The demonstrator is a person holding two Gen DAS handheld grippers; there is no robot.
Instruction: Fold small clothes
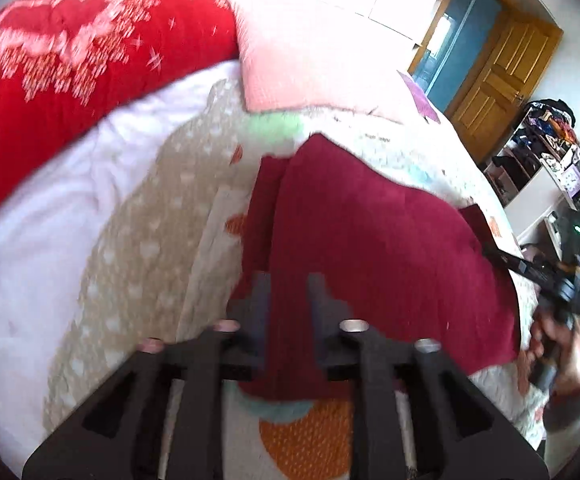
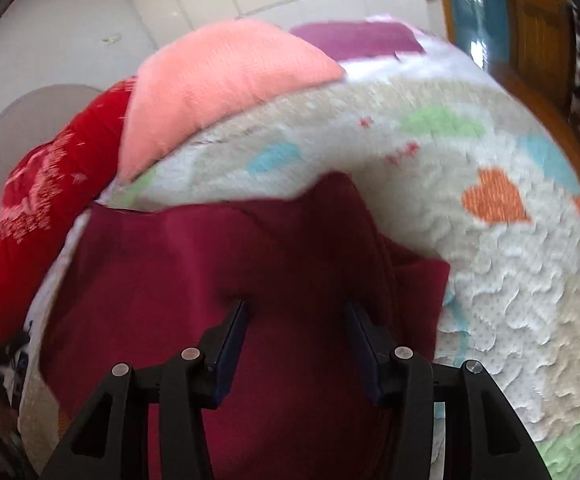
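a: where is the dark red, soft knit garment point(image 1: 369, 248) from your left gripper point(image 1: 288, 280)?

b: it lies flat on the white quilted bedspread with orange hearts point(image 2: 509, 272), right under and ahead of your left gripper. a narrow strip of it shows between the two black fingers point(image 1: 260, 300). the picture is blurred, so i cannot tell whether the pads press on the cloth or just hang over it.

a: how do the jaws stand?

b: on your left, partly apart, a narrow gap. on your right gripper point(image 2: 295, 312) the blue-padded fingers point(image 2: 236, 332) stand wider, with the garment's smooth cloth spread between and below them. i see no pinch or lifted fold there, so you look to be over it with nothing gripped.

a: how is the garment laid?

b: from your right gripper, a pointed corner sticks away from you, and a second layer peeks out at the right edge. from your left, a folded strip runs along its left side.

a: what else is near?

b: beyond the garment, a salmon pink pillow point(image 2: 218, 92), and left of that a bright red blanket with a white pattern point(image 1: 70, 72). far right of your left gripper your hand point(image 1: 561, 356) holds the other tool, with a wooden door point(image 1: 497, 80) behind
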